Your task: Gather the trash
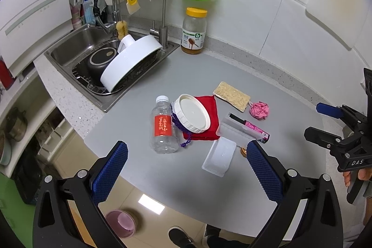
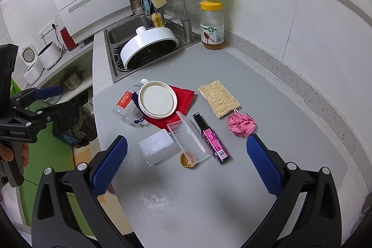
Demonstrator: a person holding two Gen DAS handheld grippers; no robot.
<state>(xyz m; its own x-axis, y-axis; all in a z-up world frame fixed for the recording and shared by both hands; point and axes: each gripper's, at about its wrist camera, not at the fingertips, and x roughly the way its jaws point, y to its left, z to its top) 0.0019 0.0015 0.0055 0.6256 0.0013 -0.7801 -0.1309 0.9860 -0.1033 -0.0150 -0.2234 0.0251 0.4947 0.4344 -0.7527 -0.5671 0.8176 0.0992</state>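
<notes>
Upper left of the right wrist view there's a white Panasonic appliance (image 2: 90,1). Far left, the left gripper (image 2: 50,100) reads "GenRobot.AI", jaws wide, holding nothing. On the grey kitchen counter (image 2: 267,90), left to right at frame centre: clear plastic bottle with red label (image 2: 126,104), white round lid (image 2: 157,99) on red cloth (image 2: 183,97), clear plastic trays (image 2: 159,149), crumpled pink paper (image 2: 241,124). Right gripper (image 2: 186,165) is wide open too, empty. Yellow-capped honey jar (image 2: 212,24) top centre by the steel sink (image 2: 114,38).
</notes>
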